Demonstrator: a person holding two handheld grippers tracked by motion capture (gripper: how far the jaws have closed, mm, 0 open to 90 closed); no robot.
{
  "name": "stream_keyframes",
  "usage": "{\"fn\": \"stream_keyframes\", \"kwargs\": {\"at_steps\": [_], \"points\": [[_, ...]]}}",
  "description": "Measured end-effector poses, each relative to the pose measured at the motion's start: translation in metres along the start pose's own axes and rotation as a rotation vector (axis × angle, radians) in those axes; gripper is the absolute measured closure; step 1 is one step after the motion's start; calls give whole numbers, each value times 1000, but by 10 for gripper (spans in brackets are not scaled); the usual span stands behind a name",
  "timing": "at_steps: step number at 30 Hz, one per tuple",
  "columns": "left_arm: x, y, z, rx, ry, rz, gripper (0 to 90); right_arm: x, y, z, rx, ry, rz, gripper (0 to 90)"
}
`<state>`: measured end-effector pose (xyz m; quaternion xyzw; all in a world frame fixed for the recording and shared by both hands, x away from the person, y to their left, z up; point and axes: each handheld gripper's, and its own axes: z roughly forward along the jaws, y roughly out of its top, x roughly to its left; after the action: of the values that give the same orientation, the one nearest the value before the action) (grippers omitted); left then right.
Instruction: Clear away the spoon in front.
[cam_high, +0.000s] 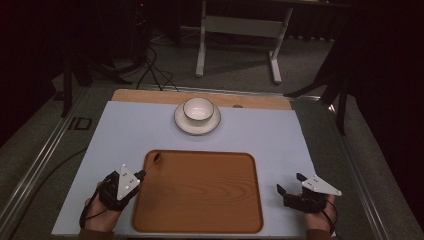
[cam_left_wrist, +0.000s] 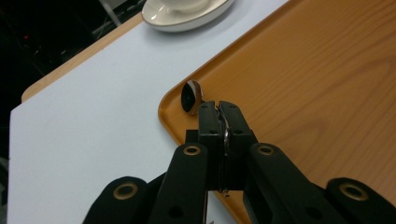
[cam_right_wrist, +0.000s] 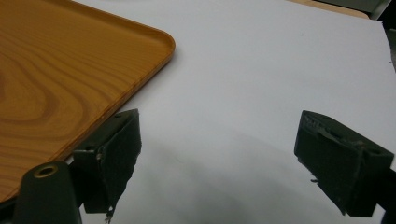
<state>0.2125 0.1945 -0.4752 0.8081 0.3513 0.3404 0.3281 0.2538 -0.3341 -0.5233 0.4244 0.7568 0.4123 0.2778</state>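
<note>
My left gripper sits at the left edge of the wooden tray, jaws shut on the thin handle of a small spoon. In the left gripper view the left gripper pinches the metal handle, and the spoon's bowl hangs over the tray's far left corner. My right gripper rests on the white mat just right of the tray, open with nothing between its jaws. The right gripper view has the right gripper spread wide over bare mat, with the tray's corner to the left.
A white bowl stands on a white saucer at the back middle of the white mat, beyond the tray. A strip of the wooden tabletop runs along the far side. A white table frame stands on the floor behind.
</note>
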Motion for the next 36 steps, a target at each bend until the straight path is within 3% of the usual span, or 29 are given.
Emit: {"fn": "stream_keyframes", "kwargs": {"at_steps": [15,19,28,36], "points": [[-8,-11,3,40,-16,-31,800,0,0,0,2,2,-1,146],[-12,-12,2,41,-26,-58,720,0,0,1,3,3,-2,146],[-23,-16,-5,-1,-110,-108,486,0,0,1,5,2,-5,146],[-12,-18,-2,-36,-117,-159,404,0,0,1,7,2,-5,146]]}}
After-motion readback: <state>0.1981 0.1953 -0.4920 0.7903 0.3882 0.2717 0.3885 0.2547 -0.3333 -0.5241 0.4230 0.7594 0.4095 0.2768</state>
